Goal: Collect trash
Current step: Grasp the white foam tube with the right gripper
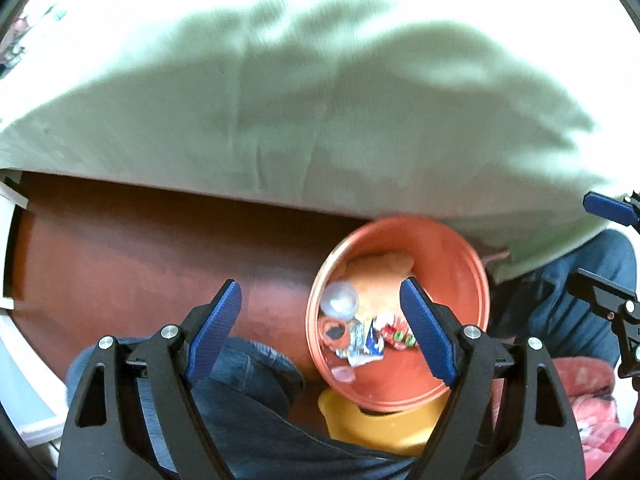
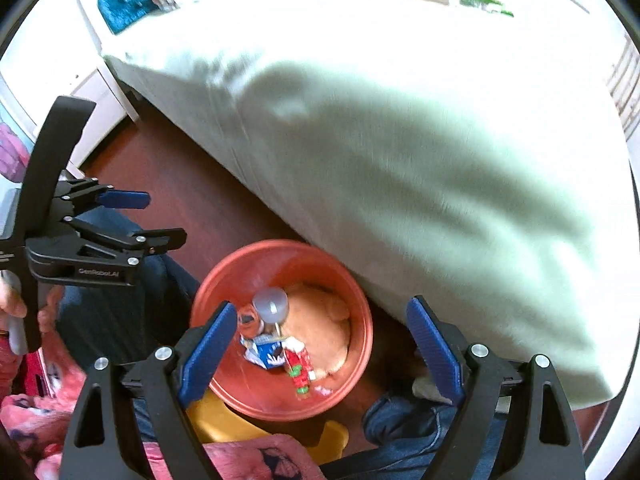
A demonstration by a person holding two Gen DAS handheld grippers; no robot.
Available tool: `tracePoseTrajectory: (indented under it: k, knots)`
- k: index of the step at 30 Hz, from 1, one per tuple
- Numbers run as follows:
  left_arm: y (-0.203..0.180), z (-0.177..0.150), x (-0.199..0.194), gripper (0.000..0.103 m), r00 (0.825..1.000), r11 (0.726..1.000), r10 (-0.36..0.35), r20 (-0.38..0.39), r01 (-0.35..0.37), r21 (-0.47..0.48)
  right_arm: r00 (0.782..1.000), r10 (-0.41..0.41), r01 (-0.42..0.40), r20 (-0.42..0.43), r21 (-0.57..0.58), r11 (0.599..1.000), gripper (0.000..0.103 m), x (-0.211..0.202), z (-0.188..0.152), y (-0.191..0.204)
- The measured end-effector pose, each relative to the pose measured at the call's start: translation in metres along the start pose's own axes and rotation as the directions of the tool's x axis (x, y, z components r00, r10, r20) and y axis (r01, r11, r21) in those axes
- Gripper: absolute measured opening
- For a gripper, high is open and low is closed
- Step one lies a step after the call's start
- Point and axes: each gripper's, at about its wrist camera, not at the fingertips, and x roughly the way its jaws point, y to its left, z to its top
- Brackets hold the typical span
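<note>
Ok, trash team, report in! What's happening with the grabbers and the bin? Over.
Left gripper open, empty. Right gripper open, empty. Round orange plastic bin holds wrappers. Nothing blocking.

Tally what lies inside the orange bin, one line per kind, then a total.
Clear plastic cup lid: 1
Blue and white wrapper: 1
Red wrapper: 1
Orange crumpled bag: 1
Small orange ring-shaped piece: 1
Total: 5 that can be told apart in the orange bin; smaller scraps are too blurred to count.
</note>
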Motion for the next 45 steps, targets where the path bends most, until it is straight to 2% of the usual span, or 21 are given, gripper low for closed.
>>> tracePoseTrajectory:
  k: [4,8,13,15,21,26,27,29,31,33,35,38,45]
  knots:
    - [0.006,0.01,-0.027,0.084,0.997,1.0,0.007,0.082,-0.005,-0.026,0.998,0.02,-0.021,0.066,0.013,1.0,0.09,-0.02,0.016,-0.006]
    - [0.01,0.019,-0.044,0.087,0.989,0.999,0.011,0.146,-0.003,-0.054,0.988,-0.037,0.034,0.15,0.023,0.999,0.09,-0.033,0.047,-0.022]
    - [0.014,0.029,-0.056,0.087,0.983,0.997,-0.001,0.181,0.016,-0.081,0.968,-0.109,0.097,0.224,0.066,0.993,0.09,-0.027,0.109,-0.05]
    - [0.014,0.032,-0.057,0.088,0.983,0.996,-0.002,0.183,0.019,-0.087,0.962,-0.133,0.119,0.24,0.076,0.99,0.09,-0.019,0.145,-0.062]
    - [0.013,0.035,-0.057,0.088,0.983,0.995,-0.025,0.18,0.043,-0.095,0.971,-0.116,0.086,0.207,0.146,0.986,0.088,0.024,0.231,-0.083]
    - [0.018,0.036,-0.056,0.088,0.984,0.992,-0.03,0.178,0.052,-0.118,0.978,-0.104,0.067,0.179,0.202,0.977,0.082,0.061,0.28,-0.089]
    - [0.019,0.036,-0.057,0.088,0.983,0.991,-0.032,0.18,0.055,-0.123,0.981,-0.104,0.067,0.167,0.21,0.975,0.079,0.067,0.284,-0.09]
    - [0.02,0.037,-0.056,0.088,0.983,0.99,-0.042,0.179,0.066,-0.129,0.989,-0.087,0.058,0.121,0.228,0.972,0.061,0.086,0.298,-0.093]
    - [0.02,0.038,-0.054,0.088,0.983,0.989,-0.046,0.178,0.07,-0.13,0.99,-0.095,0.069,0.103,0.235,0.969,0.056,0.094,0.305,-0.094]
    - [0.02,0.038,-0.053,0.088,0.983,0.989,-0.048,0.174,0.072,-0.129,0.989,-0.111,0.085,0.097,0.239,0.967,0.046,0.097,0.309,-0.093]
    - [0.019,0.039,-0.053,0.088,0.984,0.988,-0.056,0.172,0.079,-0.129,0.991,-0.09,0.063,0.098,0.251,0.966,0.025,0.095,0.309,-0.094]
    - [0.017,0.041,-0.054,0.088,0.982,0.989,-0.057,0.177,0.08,-0.124,0.992,-0.074,0.045,0.104,0.258,0.965,0.02,0.089,0.305,-0.095]
    - [0.014,0.047,-0.061,0.088,0.979,0.991,-0.046,0.201,0.071,-0.118,0.989,-0.024,-0.014,0.146,0.252,0.968,0.018,0.058,0.274,-0.096]
